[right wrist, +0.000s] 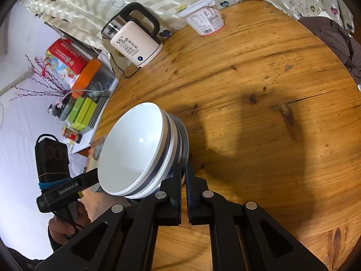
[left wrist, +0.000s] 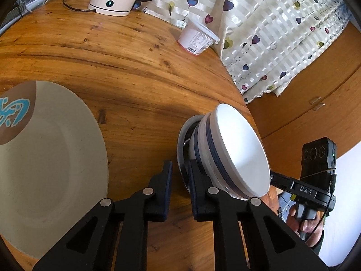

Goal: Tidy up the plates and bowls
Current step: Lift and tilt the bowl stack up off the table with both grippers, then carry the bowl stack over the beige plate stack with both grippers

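Far left, a plate [left wrist: 56,158] flat on the tabletop [left wrist: 135,67]. Lower centre, left hand-held gripper [left wrist: 180,164] narrowed around the steel rim of a tilted stack of bowls [left wrist: 237,149]; pressing or not, cannot tell. Further right, right hand-held gripper [right wrist: 183,169] pinched shut on the stack's other edge, angled downward, hand [left wrist: 304,223] wrapped round its handle.

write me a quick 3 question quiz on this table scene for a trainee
1. True or false: the top white bowl sits stacked inside a metal bowl.
2. What stands at the far edge of the table along with the kettle? a) a mug b) a lidded plastic tub c) a pan
3. Fill in: in the left wrist view, the large plate lies to the ____ of the bowls.
Key: 1 true; 2 b; 3 left.
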Action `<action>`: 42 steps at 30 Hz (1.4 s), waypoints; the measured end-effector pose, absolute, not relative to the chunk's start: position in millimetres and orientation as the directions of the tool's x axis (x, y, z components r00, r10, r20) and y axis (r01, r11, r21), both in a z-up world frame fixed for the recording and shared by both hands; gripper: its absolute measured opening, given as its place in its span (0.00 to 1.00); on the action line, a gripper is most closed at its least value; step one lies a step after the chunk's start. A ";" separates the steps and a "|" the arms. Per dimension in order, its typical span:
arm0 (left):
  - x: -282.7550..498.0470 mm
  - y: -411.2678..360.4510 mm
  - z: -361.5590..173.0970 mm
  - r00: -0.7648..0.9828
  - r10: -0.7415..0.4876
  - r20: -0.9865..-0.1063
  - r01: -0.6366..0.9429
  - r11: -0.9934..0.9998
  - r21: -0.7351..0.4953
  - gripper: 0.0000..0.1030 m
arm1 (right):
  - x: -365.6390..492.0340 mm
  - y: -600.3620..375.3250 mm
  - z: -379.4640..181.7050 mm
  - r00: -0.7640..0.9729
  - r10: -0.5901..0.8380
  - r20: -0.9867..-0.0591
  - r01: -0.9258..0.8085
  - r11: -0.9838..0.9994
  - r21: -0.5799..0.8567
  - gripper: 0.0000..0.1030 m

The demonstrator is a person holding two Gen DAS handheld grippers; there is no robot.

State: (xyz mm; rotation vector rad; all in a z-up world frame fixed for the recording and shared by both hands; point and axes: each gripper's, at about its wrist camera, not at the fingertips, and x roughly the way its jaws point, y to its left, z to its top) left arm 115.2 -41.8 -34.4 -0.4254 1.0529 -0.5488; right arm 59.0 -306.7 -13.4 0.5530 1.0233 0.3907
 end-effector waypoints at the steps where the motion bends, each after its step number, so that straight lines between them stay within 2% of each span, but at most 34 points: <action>1: 116.1 -41.2 -34.9 0.381 -0.615 -0.691 0.218 0.785 -0.580 0.13 | 59.5 -307.2 -13.4 0.472 0.549 -0.690 -0.048 0.797 0.601 0.05; 11: 122.1 -41.9 -38.5 0.361 -0.642 -0.676 0.217 0.763 -0.609 0.13 | 60.7 -308.1 -12.6 0.473 0.543 -0.694 -0.048 0.802 0.595 0.06; 12: 121.8 -42.7 -38.3 0.363 -0.640 -0.677 0.218 0.765 -0.606 0.12 | 60.9 -307.5 -12.3 0.474 0.540 -0.695 -0.048 0.805 0.592 0.06; 13: 121.2 -42.7 -38.3 0.363 -0.643 -0.674 0.220 0.763 -0.608 0.08 | 60.7 -307.4 -12.0 0.476 0.537 -0.696 -0.050 0.807 0.589 0.06; 16: 120.3 -43.6 -37.3 0.366 -0.643 -0.673 0.224 0.762 -0.607 0.07 | 60.6 -307.6 -12.1 0.477 0.539 -0.695 -0.049 0.805 0.591 0.06; 25: 126.1 -33.2 -46.5 0.333 -0.705 -0.626 0.181 0.699 -0.691 0.07 | 67.6 -324.3 -25.2 0.456 0.641 -0.617 -0.005 0.696 0.718 0.06; 42: 125.2 -38.3 -45.5 0.331 -0.700 -0.633 0.186 0.706 -0.683 0.07 | 66.5 -327.0 -24.9 0.469 0.655 -0.593 -0.018 0.678 0.735 0.06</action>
